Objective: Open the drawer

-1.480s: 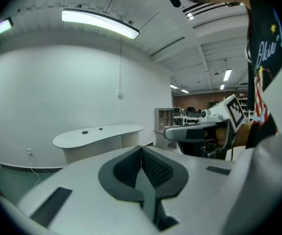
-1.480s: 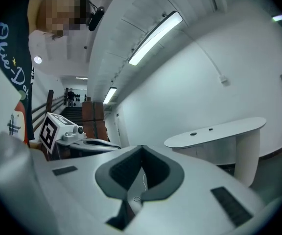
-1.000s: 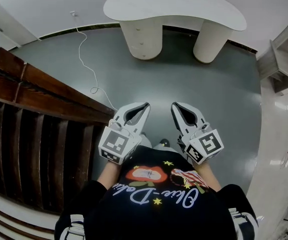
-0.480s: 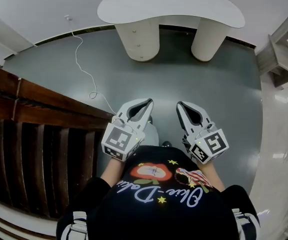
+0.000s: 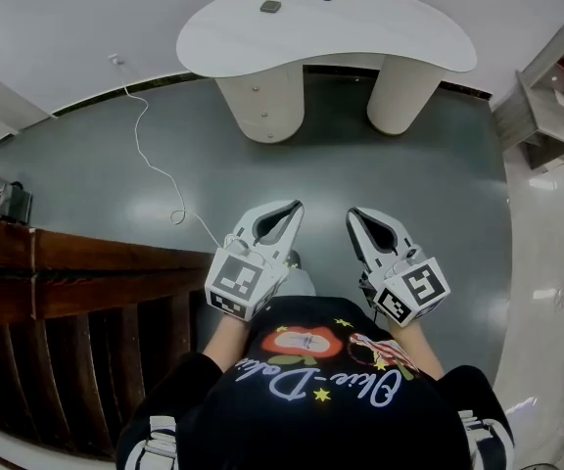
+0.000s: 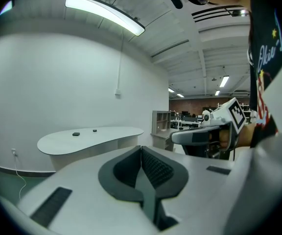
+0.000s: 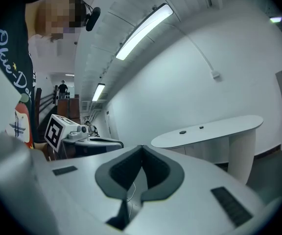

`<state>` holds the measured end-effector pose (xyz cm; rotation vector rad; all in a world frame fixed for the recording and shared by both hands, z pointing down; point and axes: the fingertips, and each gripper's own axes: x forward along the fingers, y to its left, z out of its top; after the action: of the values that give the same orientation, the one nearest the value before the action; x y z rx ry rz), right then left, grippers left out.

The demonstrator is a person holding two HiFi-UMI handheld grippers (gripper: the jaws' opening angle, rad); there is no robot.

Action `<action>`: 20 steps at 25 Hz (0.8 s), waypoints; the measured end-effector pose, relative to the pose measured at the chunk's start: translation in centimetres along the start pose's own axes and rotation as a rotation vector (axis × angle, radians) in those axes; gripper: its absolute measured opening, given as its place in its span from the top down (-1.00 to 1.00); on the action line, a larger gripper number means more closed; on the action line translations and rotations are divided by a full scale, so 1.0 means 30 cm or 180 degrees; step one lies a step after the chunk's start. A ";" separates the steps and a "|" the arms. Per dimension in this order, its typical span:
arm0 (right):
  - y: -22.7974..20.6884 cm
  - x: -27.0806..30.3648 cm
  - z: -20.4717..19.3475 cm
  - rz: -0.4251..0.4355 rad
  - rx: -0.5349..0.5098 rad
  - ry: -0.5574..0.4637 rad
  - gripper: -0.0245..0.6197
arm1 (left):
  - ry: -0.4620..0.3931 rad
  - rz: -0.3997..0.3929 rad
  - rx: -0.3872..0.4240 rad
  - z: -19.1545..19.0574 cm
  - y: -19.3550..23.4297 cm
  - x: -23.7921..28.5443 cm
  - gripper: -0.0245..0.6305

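Observation:
A white curved table (image 5: 390, 32) stands ahead on the grey floor. Its left pedestal (image 5: 262, 101) has drawer fronts with small knobs; the drawers look closed. My left gripper (image 5: 297, 205) and right gripper (image 5: 352, 212) are side by side in front of the person's chest, well short of the table. Both are shut with nothing between the jaws. In the left gripper view the left gripper (image 6: 141, 147) points at the table (image 6: 89, 136). The right gripper (image 7: 141, 146) also faces the table (image 7: 209, 129).
Two small dark objects (image 5: 270, 7) lie on the tabletop. A white cable (image 5: 150, 155) runs across the floor from the wall. A dark wooden railing (image 5: 76, 262) is at the left. A grey shelf unit (image 5: 556, 86) stands at the right.
The person has walked forward with both grippers held shut. The wooden railing has slid back and to the left, and the table has shifted lower in the head view.

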<state>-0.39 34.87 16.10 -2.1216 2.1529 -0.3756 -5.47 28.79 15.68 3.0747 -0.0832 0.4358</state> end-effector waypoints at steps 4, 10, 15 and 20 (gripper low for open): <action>-0.022 0.108 0.008 -0.0027 0.0001 0.0049 0.92 | -0.0002 -0.0026 -0.0022 0.001 0.110 0.032 0.91; -0.049 0.227 0.041 -0.0142 -0.0047 0.0042 0.92 | 0.0009 -0.0085 -0.0054 -0.005 0.247 0.075 0.91; -0.077 0.306 0.035 -0.0260 -0.0022 0.0103 0.92 | 0.0014 -0.0171 -0.0050 -0.013 0.333 0.106 0.91; -0.082 0.383 0.027 -0.0336 0.0000 0.0135 0.92 | -0.0003 -0.0201 -0.0055 -0.021 0.421 0.112 0.91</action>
<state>1.86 23.36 17.10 -2.2535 2.0680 -0.4334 -3.14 16.05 17.55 3.0508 0.0102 0.4284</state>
